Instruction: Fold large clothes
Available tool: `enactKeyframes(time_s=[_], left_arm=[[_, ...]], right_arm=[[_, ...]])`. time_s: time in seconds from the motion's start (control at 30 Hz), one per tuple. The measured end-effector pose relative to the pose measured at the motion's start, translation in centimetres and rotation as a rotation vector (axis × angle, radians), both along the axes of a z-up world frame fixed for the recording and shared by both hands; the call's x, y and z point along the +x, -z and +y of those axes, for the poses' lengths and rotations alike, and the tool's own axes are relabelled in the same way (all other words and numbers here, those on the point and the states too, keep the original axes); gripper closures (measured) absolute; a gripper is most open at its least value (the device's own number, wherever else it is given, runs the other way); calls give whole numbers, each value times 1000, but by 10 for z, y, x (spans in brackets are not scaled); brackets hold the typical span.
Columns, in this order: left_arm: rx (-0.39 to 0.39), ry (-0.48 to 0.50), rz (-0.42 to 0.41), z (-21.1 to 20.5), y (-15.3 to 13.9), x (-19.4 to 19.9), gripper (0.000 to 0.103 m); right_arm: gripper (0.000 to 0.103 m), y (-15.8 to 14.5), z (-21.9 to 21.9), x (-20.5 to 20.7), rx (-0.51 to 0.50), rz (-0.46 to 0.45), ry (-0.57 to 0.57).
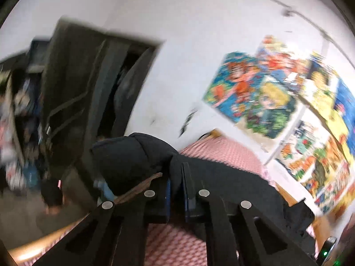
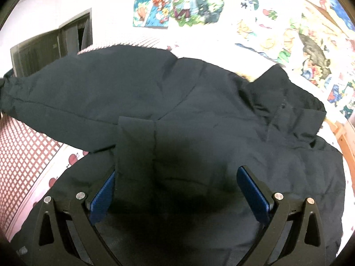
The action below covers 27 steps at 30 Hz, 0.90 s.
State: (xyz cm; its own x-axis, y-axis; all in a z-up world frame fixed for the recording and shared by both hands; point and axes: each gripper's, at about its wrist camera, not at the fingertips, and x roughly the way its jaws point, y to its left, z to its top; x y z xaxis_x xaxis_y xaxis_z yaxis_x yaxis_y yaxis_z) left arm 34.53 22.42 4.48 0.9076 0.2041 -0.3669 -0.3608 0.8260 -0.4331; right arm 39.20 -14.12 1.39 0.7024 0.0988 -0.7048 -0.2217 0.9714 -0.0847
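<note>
My left gripper (image 1: 176, 190) clamped on jacket (image 2: 199, 115) sleeve, lifted. My right gripper (image 2: 175, 188) jaws apart, hovering over jacket body. Sleeve fold underway; body unfolded ahead.

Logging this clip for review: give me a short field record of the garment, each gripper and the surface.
garment: black jacket, spread on the bed, one sleeve stretched out sideways
left gripper: shut on jacket fabric, lifting it
right gripper: open, over the jacket's body, holding nothing
surface: bedsheet, pink lattice print
background: cartoon posters on a white wall
image quality: left wrist view blurred
</note>
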Motion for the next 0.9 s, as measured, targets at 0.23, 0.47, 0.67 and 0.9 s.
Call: enactKeyframes(time_s=[0.23, 0.47, 0.67, 0.9], left_arm=[[176, 183, -137, -55, -69, 9, 95], [205, 430, -202, -118, -114, 30, 95], [276, 654, -233, -200, -128, 34, 95], [328, 885, -187, -288, -112, 42, 95]], right_arm=[[2, -19, -48, -14, 227, -53, 10], [2, -26, -57, -25, 415, -45, -139], [2, -30, -93, -42, 336, -115, -26], [2, -19, -166, -56, 348, -98, 227]])
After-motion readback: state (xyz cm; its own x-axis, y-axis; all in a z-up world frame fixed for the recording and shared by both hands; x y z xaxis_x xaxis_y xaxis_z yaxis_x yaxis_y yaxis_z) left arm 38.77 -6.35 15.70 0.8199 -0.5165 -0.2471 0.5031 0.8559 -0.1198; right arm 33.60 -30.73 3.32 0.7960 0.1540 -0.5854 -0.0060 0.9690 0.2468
